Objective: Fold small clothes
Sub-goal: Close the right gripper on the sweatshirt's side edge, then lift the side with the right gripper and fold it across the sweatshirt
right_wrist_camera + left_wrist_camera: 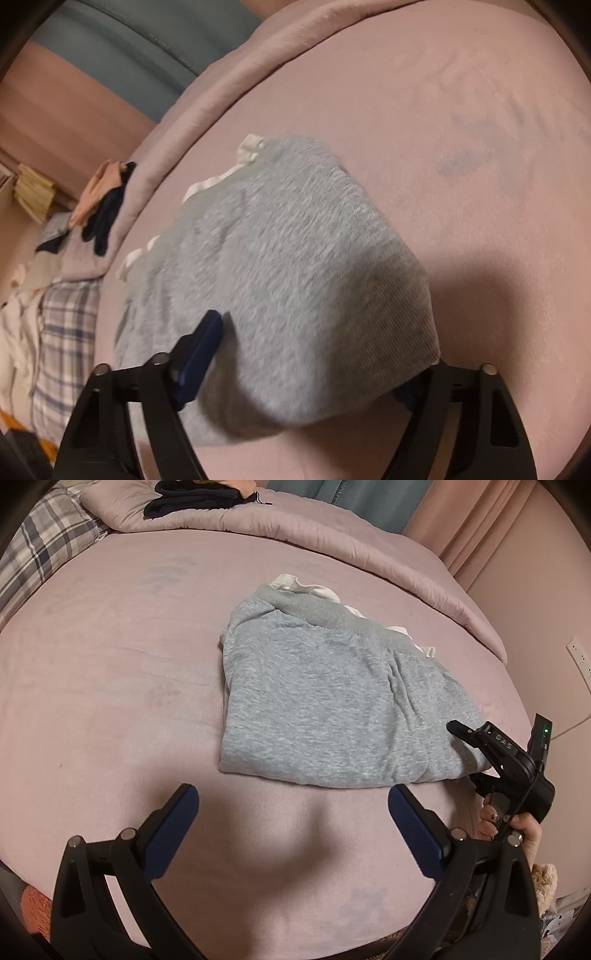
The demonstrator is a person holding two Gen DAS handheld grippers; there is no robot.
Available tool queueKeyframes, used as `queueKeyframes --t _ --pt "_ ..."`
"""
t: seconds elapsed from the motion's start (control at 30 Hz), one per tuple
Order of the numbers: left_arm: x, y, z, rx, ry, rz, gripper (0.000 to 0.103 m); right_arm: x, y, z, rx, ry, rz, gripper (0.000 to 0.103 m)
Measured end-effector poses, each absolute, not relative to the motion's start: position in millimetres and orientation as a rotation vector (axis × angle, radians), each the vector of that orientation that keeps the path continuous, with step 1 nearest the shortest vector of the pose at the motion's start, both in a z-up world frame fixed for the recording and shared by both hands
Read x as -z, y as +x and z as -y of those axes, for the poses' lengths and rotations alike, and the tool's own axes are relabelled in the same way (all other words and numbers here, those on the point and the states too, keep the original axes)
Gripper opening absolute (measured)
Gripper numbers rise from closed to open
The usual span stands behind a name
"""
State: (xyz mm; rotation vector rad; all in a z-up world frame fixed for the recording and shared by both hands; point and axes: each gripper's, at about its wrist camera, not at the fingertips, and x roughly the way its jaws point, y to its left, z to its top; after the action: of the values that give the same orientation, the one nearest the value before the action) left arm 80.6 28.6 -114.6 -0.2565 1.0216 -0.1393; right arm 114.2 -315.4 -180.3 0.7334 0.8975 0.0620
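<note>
One folded grey garment (317, 701) on pink bed (110, 664), my right gripper (310, 369) straddling its corner, grip uncertain, my left gripper (293, 823) spread, empty.

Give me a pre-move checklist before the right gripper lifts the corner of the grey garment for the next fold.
1. Grey garment lies flat on the pink bed sheet: ok.
2. Garment corner sits between the right gripper jaws: ok.
3. Pads pressed firmly on the fabric: cannot tell; one finger is hidden under cloth.
4. Left gripper open, empty, off the garment: ok.
5. White fabric sticking out past the waistband, tucked in: not ok.
</note>
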Motion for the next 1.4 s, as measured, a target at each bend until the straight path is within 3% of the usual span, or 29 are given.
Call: queueKeyframes --t 0.13,0.2,0.3,1.17,1.4 --pt "113 80 -29 0.143 -0.267 -1.025 0.102 183 115 326 -0.029 0.796 -0.883 0.051" --pt "113 81 -30 0.142 -0.270 -1.026 0.102 185 114 332 -0.047 0.831 -0.877 0.035" --pt "113 82 -29 0.151 -0.282 -1.034 0.102 183 108 338 -0.071 0.889 -0.858 0.029" --pt "110 90 -33 0.230 -0.280 -1.058 0.102 139 61 368 0.089 0.742 -0.775 0.025" --pt "111 94 -33 0.233 -0.289 -1.063 0.102 117 68 345 0.156 0.553 -0.741 0.025"
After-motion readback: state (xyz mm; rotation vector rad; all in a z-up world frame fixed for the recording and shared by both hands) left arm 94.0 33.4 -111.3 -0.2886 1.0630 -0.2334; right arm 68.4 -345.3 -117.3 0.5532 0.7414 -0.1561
